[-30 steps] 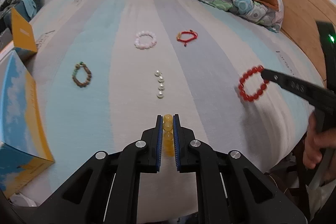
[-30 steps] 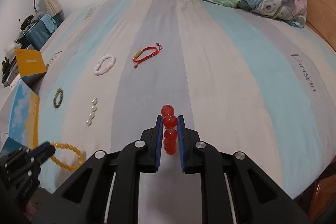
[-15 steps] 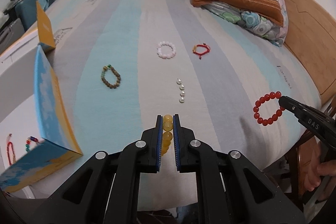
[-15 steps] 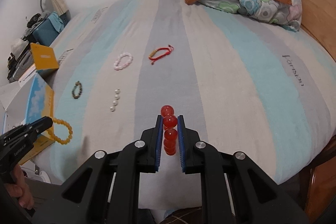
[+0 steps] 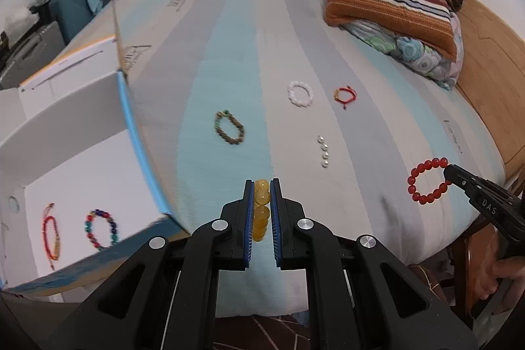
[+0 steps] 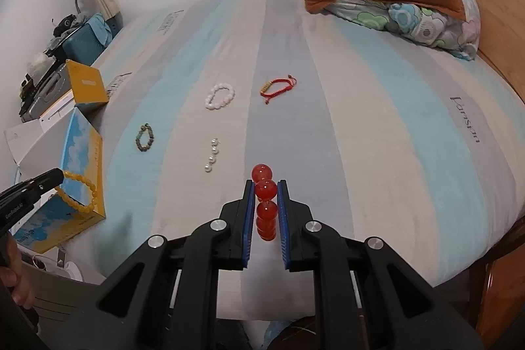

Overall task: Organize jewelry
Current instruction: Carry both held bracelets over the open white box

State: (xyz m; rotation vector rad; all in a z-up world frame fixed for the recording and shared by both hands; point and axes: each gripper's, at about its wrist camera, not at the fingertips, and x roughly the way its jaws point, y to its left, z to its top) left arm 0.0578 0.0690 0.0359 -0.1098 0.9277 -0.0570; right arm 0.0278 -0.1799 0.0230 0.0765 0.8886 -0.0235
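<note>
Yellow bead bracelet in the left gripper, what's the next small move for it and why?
Probably carry it a little further left over the open box and release. The left gripper is shut on the yellow bead bracelet, which hangs clear of the bed, and two bracelets already lie in the box, so it looks like the collecting spot. The right gripper could follow with its red bead bracelet.

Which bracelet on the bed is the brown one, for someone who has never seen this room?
Start at the striped bed cover and find its light blue stripe nearest the open box. The brown bracelet lies flat there, left of the pearl row. It alone has dark, dull beads with some green ones.
</note>
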